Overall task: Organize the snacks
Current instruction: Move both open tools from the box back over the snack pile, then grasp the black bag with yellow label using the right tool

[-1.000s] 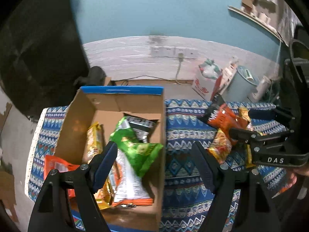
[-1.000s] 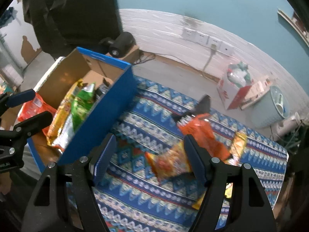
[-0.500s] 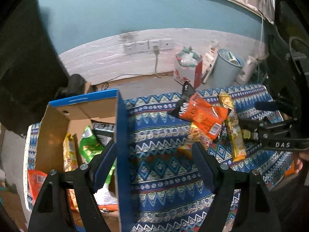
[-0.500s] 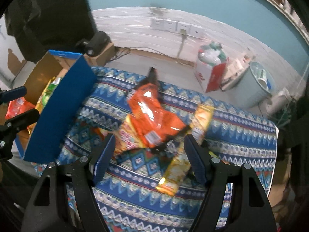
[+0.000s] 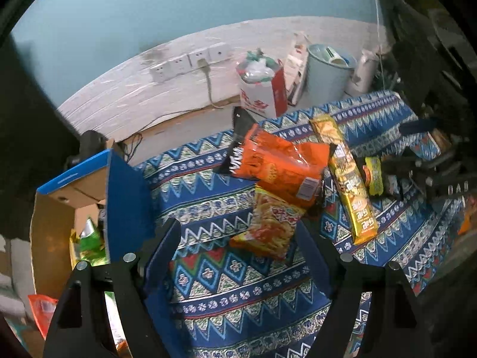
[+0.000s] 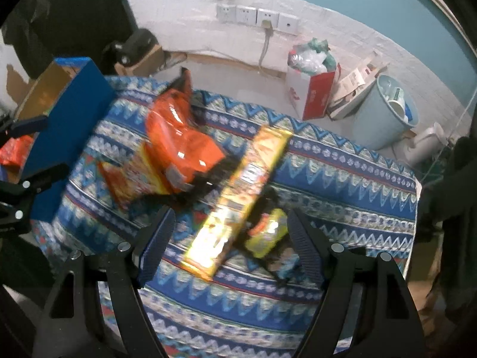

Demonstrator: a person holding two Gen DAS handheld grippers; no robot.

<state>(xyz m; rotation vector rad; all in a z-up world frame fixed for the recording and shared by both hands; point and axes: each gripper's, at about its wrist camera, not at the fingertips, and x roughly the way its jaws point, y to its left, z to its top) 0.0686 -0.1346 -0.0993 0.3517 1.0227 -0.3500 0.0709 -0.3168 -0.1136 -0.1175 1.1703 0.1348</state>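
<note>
Both views have been swung from the box (image 5: 125, 197) to the loose packets on the bench (image 5: 238, 292). The left claw (image 5: 238, 256) is held wide and empty above the noodle packet (image 5: 274, 223); the right claw (image 6: 229, 241), opening, is empty over the long yellow packet (image 6: 238, 197). Light, crinkly and slippery, each is best pinched across its middle.

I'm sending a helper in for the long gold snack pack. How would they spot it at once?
Find the blue patterned cloth with the loose snack pile. The long gold pack lies just right of the big orange bag, with a small yellow-green packet on its other side. It is the only long, narrow one.
</note>
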